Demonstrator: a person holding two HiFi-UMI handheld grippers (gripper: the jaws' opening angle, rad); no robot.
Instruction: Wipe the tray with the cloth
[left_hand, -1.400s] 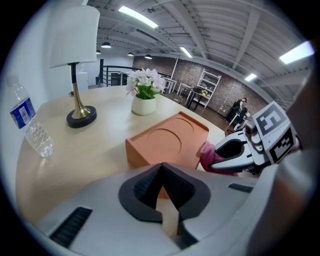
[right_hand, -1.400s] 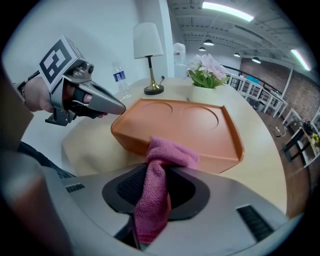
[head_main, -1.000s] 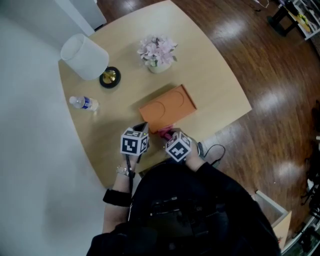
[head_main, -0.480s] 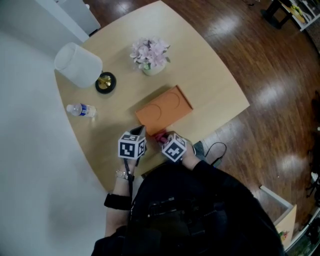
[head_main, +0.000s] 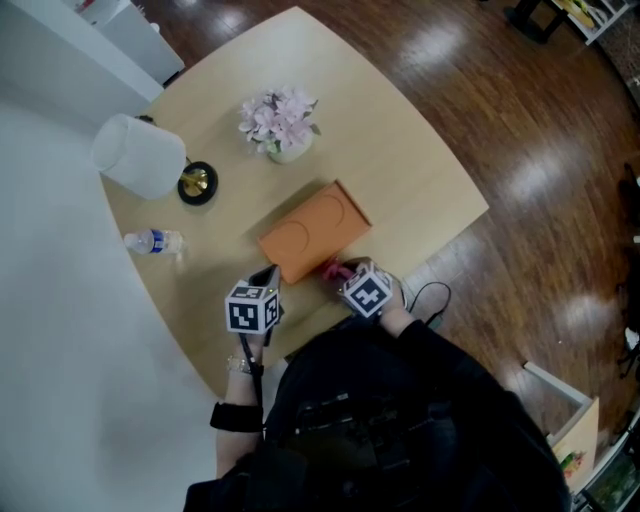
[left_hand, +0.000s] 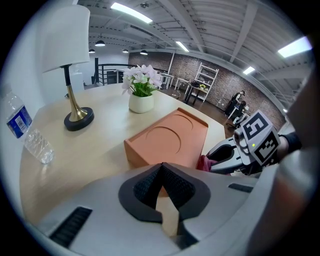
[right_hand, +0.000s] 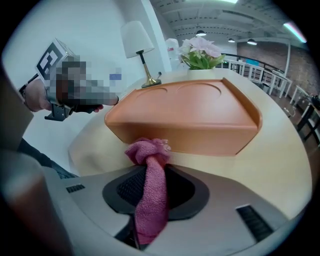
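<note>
The orange tray (head_main: 312, 238) with two round recesses lies on the table, its short end toward me. My right gripper (head_main: 338, 271) is shut on a pink cloth (right_hand: 150, 192). The cloth's bunched end (right_hand: 147, 150) touches the tray's (right_hand: 185, 116) near wall, below the rim. My left gripper (head_main: 268, 277) hovers just off the tray's near left corner, its jaws shut with nothing between them. In the left gripper view its pads (left_hand: 150, 182) meet in front of the tray (left_hand: 167, 140), and the right gripper (left_hand: 231, 155) and the cloth (left_hand: 204, 163) show at the right.
A white-shaded lamp (head_main: 140, 155) on a dark base (head_main: 196, 183), a water bottle (head_main: 152, 242) and a pot of pale flowers (head_main: 280, 125) stand on the far half of the beige table (head_main: 400, 170). Beyond the table's right edge is wooden floor (head_main: 540, 150).
The head view has swung, so everything sits lower and to the left. The right gripper with the cloth has come closer to the tray's near end. The left gripper keeps its place beside the tray.
</note>
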